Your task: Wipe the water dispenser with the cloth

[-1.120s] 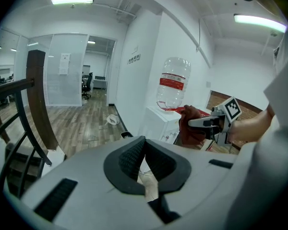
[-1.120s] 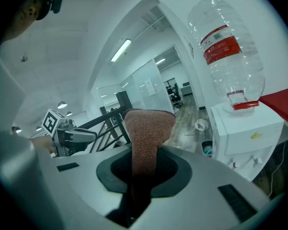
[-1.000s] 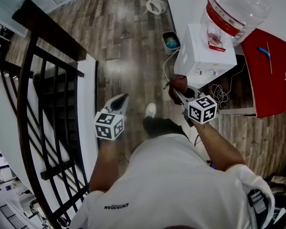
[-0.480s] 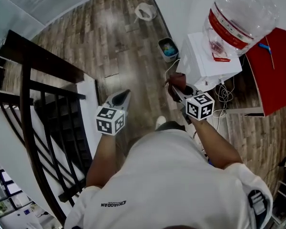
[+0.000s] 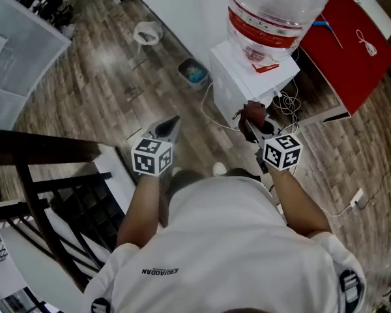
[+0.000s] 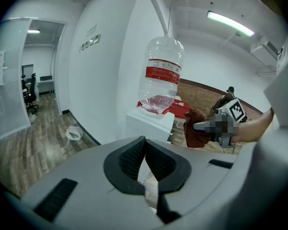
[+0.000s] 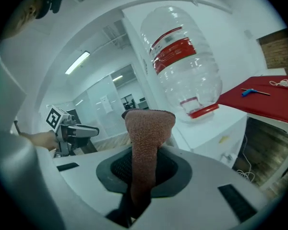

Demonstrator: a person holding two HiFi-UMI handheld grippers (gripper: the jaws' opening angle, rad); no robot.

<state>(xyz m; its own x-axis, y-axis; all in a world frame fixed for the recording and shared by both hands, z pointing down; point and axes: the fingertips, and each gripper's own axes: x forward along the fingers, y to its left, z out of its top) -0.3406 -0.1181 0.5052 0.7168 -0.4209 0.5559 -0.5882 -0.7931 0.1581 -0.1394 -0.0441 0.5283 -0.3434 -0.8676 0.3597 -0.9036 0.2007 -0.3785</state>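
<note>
The white water dispenser (image 5: 251, 77) stands against the wall with a clear bottle (image 5: 274, 8) bearing a red label on top; it also shows as the dispenser (image 6: 151, 121) and dispenser (image 7: 213, 128). My right gripper (image 5: 251, 124) is shut on a reddish-brown cloth (image 5: 254, 114), held just in front of the dispenser's front face. The cloth (image 7: 146, 138) stands up between the jaws. My left gripper (image 5: 169, 128) is shut and empty, hanging over the floor left of the dispenser. The right gripper (image 6: 199, 127) with the cloth (image 6: 196, 133) shows in the left gripper view.
A red table (image 5: 352, 47) stands right of the dispenser, with cables (image 5: 287, 106) below it. A small bin (image 5: 194, 72) and a white bag (image 5: 147, 32) sit on the wooden floor by the wall. A dark stair railing (image 5: 45, 155) is at my left.
I have stepped closer and turned; the dispenser now lies nearer the view's middle. The right gripper with the cloth has come nearer the dispenser's front. The railing has slid down-left.
</note>
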